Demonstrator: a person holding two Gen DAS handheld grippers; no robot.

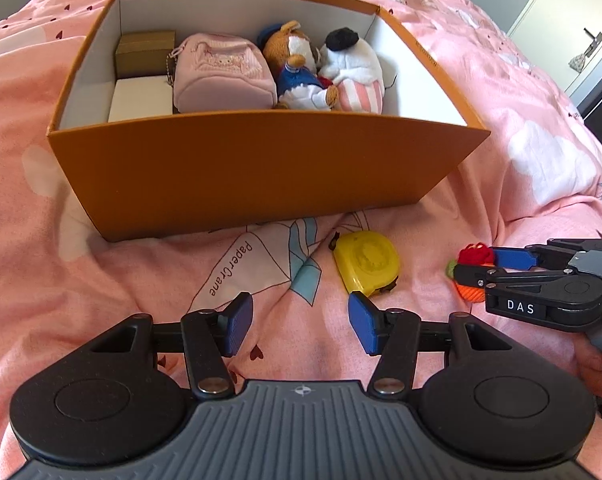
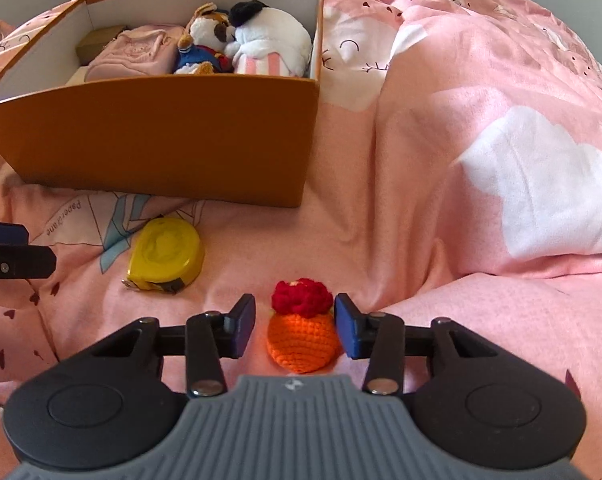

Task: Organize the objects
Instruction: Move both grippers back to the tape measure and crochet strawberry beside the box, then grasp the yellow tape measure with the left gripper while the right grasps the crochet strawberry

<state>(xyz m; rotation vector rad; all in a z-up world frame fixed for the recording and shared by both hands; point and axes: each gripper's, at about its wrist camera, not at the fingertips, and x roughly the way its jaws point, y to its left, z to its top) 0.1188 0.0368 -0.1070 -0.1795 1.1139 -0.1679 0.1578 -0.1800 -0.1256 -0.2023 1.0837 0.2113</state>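
Observation:
An orange box (image 1: 237,176) (image 2: 161,136) stands open on the pink bedspread. It holds a pink pouch (image 1: 223,74), a bear plush (image 1: 297,68), a white plush (image 1: 353,68) and small boxes (image 1: 145,50). A yellow tape measure (image 1: 367,266) (image 2: 167,254) lies in front of the box. An orange crocheted toy with a red top (image 2: 303,328) (image 1: 471,276) lies between the open fingers of my right gripper (image 2: 295,326) (image 1: 475,266), near its right pad. My left gripper (image 1: 299,326) is open and empty, just short of the tape measure.
The pink bedspread (image 2: 481,160) is rumpled, with a raised fold to the right of the box. A white door with a handle (image 1: 593,40) shows at the far right. A hand (image 1: 593,364) holds the right gripper.

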